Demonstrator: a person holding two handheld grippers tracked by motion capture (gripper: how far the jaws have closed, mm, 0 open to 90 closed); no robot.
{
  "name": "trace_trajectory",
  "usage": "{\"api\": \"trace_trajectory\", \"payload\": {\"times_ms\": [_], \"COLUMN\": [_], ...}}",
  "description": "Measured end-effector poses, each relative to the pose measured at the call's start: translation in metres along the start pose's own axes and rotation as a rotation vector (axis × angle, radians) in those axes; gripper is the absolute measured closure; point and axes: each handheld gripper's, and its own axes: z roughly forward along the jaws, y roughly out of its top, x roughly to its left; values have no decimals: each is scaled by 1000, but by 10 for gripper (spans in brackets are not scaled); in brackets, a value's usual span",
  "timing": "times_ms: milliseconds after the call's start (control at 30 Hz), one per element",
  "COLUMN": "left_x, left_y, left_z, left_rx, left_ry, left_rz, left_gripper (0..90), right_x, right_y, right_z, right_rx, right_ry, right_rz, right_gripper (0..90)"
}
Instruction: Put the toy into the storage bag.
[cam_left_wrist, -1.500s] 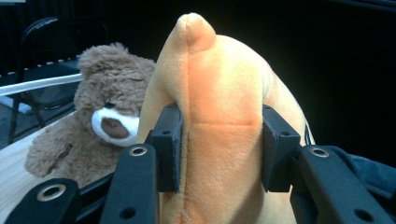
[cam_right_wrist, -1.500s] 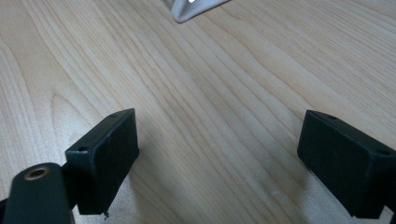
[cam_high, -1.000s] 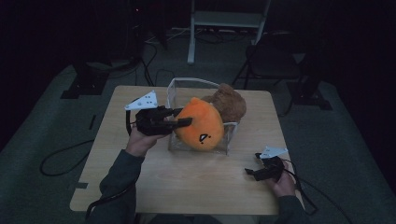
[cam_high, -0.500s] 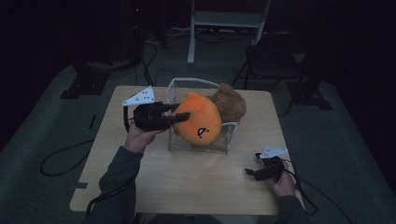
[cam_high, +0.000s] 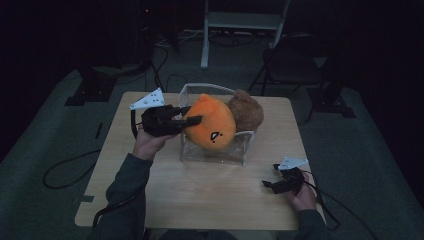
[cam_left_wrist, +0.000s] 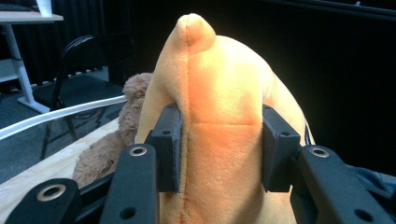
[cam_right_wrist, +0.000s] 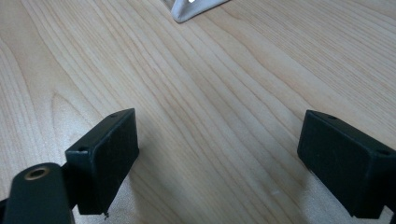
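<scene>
High view: left fingers (cam_high: 190, 114) pinch orange plush (cam_high: 212, 125) from its left side, over clear bin (cam_high: 215, 155) on table (cam_high: 200, 200).
Left gripper view: both pads dig into plush (cam_left_wrist: 219, 121); fabric bulges between and above them, so grip looks firm.
Key relation: plush sits dead between left fingers; its long axis runs up past the pads, tip pointing away.
Bin: directly below plush, open top, thin see-through walls, white rim.
Brown plush (cam_high: 246, 111): in bin, touching orange one on far side from left fingers.
Right fingers (cam_high: 267, 184): spread wide, nothing between, low over bare wood, well apart from bin.
Nearer hand: left.
Materials: soft short-pile plush, squashy; stiff plastic bin; smooth pale wood.
Judgement: plush is being lowered in or lifted out; can't tell which.
</scene>
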Motion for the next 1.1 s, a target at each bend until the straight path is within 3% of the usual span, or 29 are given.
{"api": "trace_trajectory", "payload": {"times_ms": [1100], "left_x": [13], "left_y": [7], "left_z": [0], "left_rx": [-14], "left_ry": [66], "left_rz": [-6], "left_gripper": [581], "right_x": [0], "right_y": [0], "right_z": [0], "right_rx": [0], "right_ry": [0], "right_rz": [0], "right_gripper": [117]}}
